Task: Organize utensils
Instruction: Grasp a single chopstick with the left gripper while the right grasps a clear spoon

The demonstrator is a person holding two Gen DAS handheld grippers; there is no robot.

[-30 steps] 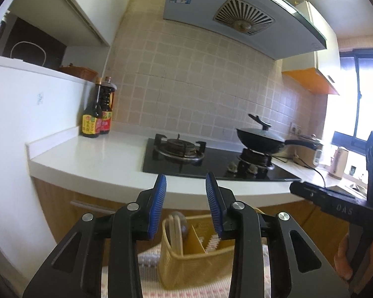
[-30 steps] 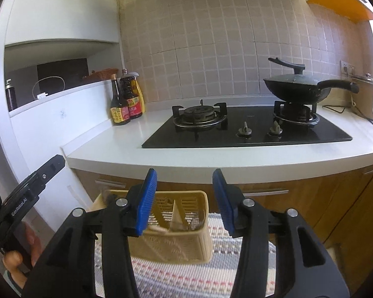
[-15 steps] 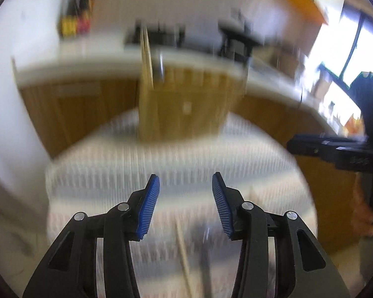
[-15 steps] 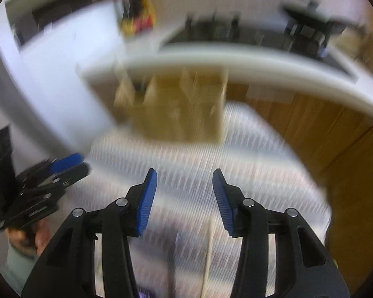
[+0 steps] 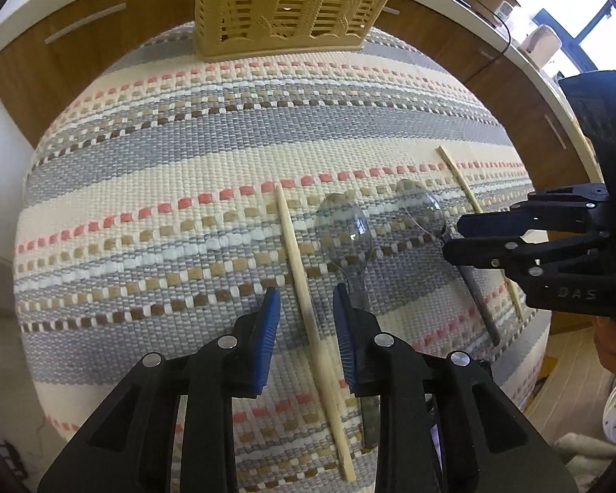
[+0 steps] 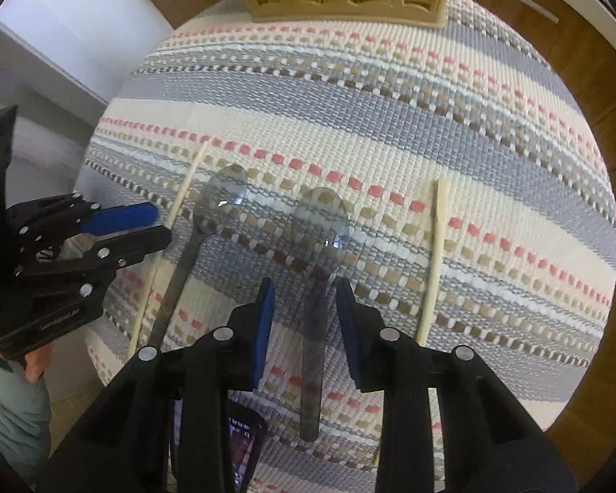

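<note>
Left wrist view shows the left gripper (image 5: 306,314), jaws apart and empty, straddling a pale wooden chopstick (image 5: 304,283) on the striped woven mat (image 5: 164,164). The right gripper (image 6: 304,308), jaws likewise apart and empty, brackets the handle of a clear grey plastic spoon (image 6: 318,246). Both seem poised for a first pick; next, each likely needs to lower and close, then carry to the slotted tan plastic utensil basket (image 5: 295,4) at the mat's far edge.
</note>
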